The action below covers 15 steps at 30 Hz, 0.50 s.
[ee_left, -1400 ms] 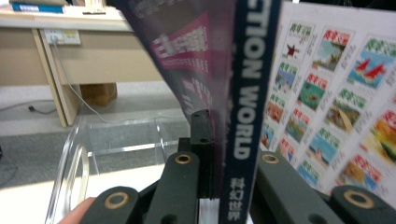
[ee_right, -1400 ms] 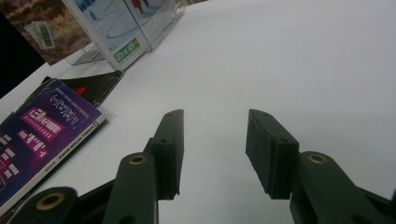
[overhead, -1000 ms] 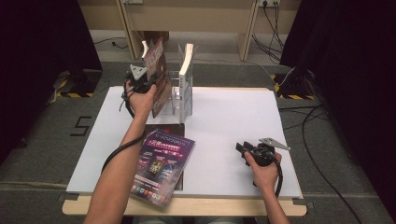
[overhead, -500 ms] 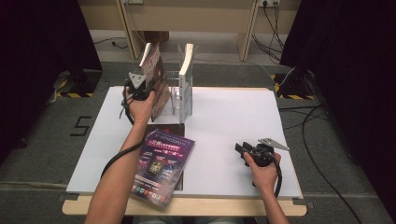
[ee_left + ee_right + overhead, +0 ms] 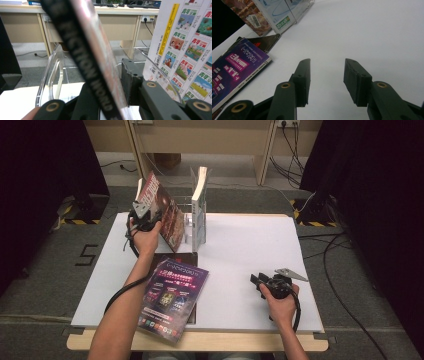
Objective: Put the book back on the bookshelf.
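High view: white table (image 5: 240, 260), grey floor (image 5: 50, 270); L hand-held gripper (image 5: 143, 216) just loosening, magazine (image 5: 162, 212) between jaws; R hand-held gripper (image 5: 257, 280) open.

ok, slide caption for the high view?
Left gripper tilts a magazine into the clear rack; right gripper idle.

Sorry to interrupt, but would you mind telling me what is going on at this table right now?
A person is slotting magazines into a clear acrylic rack at the back of the white table. The left gripper has a dark-spined magazine between its fingers, tilted in the rack, and its jaws have just been opening to let go. A white magazine stands upright alongside. The right gripper rests open on the table, holding nothing. A purple magazine lies flat near the front edge.
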### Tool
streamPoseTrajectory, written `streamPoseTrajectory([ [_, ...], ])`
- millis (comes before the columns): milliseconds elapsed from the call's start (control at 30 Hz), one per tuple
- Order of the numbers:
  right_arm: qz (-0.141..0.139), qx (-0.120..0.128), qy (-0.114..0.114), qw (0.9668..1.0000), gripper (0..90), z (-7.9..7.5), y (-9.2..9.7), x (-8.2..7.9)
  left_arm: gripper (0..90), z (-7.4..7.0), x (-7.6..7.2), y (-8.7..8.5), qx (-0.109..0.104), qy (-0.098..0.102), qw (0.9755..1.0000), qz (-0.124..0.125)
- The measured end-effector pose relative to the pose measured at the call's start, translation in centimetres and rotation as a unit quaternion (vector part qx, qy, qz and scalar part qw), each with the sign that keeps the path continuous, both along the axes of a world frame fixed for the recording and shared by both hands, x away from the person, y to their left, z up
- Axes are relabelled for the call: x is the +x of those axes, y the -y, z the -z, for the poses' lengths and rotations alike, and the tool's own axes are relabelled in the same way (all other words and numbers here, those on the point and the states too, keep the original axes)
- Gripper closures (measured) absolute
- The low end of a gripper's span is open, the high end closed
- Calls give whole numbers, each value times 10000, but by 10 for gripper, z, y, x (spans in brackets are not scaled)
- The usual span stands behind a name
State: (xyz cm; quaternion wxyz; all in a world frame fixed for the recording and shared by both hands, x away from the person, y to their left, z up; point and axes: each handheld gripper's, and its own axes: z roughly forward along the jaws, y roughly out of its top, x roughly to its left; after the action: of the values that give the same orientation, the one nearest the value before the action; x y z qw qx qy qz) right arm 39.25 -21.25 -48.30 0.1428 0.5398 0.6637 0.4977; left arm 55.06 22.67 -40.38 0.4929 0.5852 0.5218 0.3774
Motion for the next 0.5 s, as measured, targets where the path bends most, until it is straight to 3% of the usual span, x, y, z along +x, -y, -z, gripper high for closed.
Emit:
streamPoseTrajectory([
  [200, -11, -19, 4, 10000, 579, 0, 0, 0, 737, 0, 0, -1, -15, -41, 10000, 47],
  [267, -12, -2, -6, 10000, 578, 0, 0, 0, 729, 0, 1, -2, -119, -88, 9999, 66],
  [500, -11, -8, -15, 10000, 577, 0, 0, 0, 571, 3, -1, -8, -532, -286, 9980, 203],
])
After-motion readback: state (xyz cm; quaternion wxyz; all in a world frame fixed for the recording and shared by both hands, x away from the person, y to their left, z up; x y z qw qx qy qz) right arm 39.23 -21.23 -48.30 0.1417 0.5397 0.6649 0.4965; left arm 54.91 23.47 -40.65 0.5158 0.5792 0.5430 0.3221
